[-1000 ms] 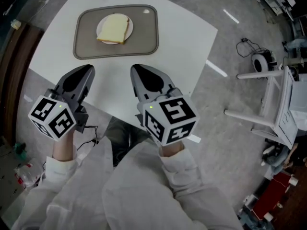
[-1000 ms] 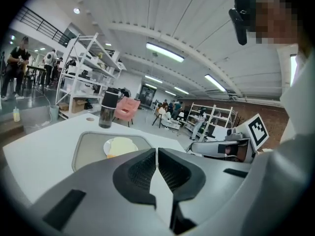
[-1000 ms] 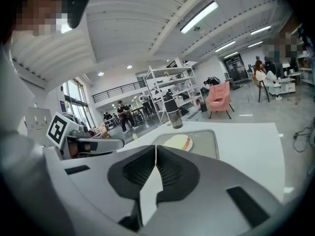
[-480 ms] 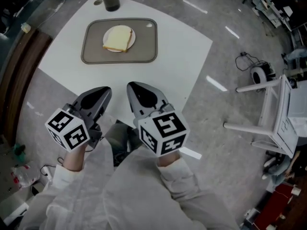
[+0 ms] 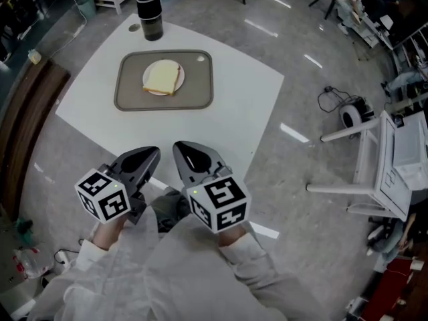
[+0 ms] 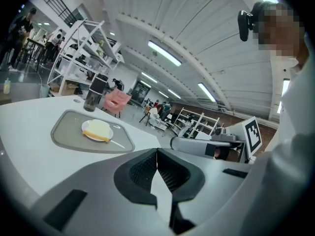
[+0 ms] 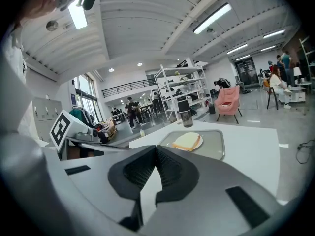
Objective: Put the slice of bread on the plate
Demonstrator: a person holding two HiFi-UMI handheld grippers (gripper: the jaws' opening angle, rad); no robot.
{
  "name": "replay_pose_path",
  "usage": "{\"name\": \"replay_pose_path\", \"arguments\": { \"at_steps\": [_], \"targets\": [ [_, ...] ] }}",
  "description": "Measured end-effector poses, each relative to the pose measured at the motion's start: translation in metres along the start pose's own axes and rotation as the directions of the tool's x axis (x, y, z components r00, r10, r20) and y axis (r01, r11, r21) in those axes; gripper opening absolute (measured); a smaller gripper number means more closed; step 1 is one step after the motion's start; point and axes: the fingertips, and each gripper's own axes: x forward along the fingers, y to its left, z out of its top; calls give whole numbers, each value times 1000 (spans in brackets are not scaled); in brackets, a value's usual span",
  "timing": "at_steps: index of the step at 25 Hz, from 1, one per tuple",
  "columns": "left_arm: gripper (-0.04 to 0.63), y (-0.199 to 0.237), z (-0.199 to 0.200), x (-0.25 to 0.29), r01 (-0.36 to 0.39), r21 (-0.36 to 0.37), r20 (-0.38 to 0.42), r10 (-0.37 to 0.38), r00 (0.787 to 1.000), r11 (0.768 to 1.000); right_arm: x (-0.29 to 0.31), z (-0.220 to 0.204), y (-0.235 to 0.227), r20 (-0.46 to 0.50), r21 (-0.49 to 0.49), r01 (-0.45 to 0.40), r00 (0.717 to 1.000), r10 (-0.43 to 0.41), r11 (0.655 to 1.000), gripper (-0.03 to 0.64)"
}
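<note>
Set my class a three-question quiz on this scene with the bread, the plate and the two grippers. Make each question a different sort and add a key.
1. True or false: the slice of bread lies on the plate, which sits on the grey tray.
2. Multiple choice: the dark cylindrical container stands A) on the tray, B) on the white table beyond the tray, C) on the floor.
3. Fill in: the jaws of the left gripper and the right gripper are both ____.
Key: 1 true; 2 B; 3 shut, with nothing between them.
</note>
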Motion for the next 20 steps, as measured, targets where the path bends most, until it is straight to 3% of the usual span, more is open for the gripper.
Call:
{"name": "replay_pose_path", "arguments": {
  "at_steps": [7,20],
  "targets": [
    [9,7,1,-7,22,-12,-13,-22,1000,1000,5,2,6,-16,-26,23,1000,-23,999,15],
    [9,7,5,-16,58,34,-32,-57,998,998,15,1,13,-24,-40,56,998,-57,998,15]
  ]
}}
